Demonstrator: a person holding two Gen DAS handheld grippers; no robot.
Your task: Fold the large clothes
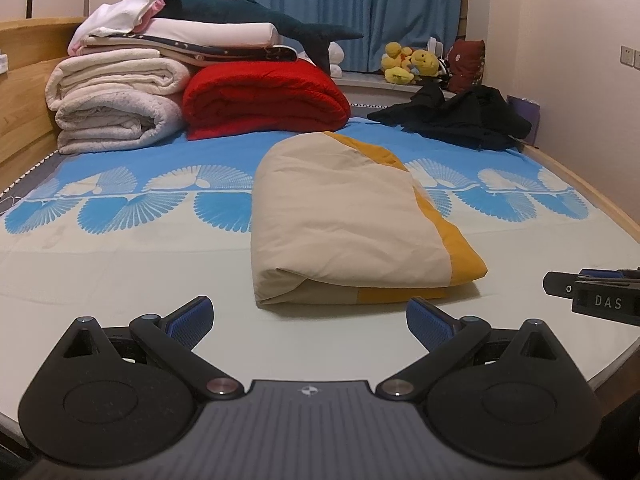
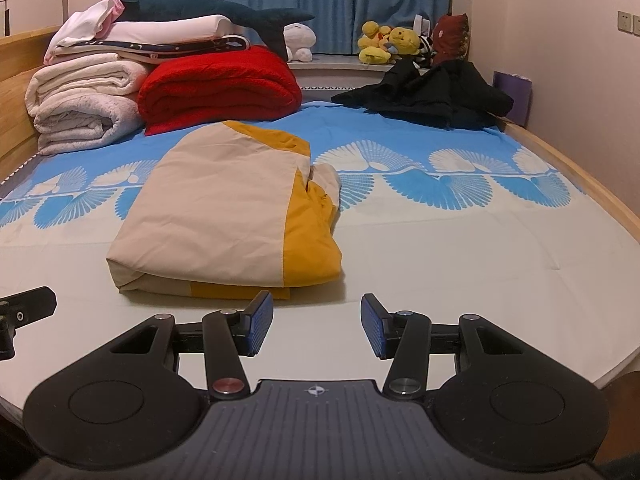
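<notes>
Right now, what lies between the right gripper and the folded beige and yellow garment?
Only bare pale bedsheet. In the right wrist view, the open right gripper sits just short of the beige and yellow garment.

Red blanket (image 1: 264, 98), plush shark (image 1: 256, 14)

Left tool (image 1: 311, 322) is held low and level, fingers spread wide, blue pads (image 1: 191, 322) angled outward; nothing is gripped between them. Right tool (image 2: 317, 330) is likewise held low and level, fingers parted, though less widely, with blue pads (image 2: 259, 328) facing each other and nothing between them. Both tools are pointed the same way, side by side. The right tool's tip is seen at the right edge of the left wrist view; the left tool's tip is seen at the left edge of the right wrist view.
</notes>
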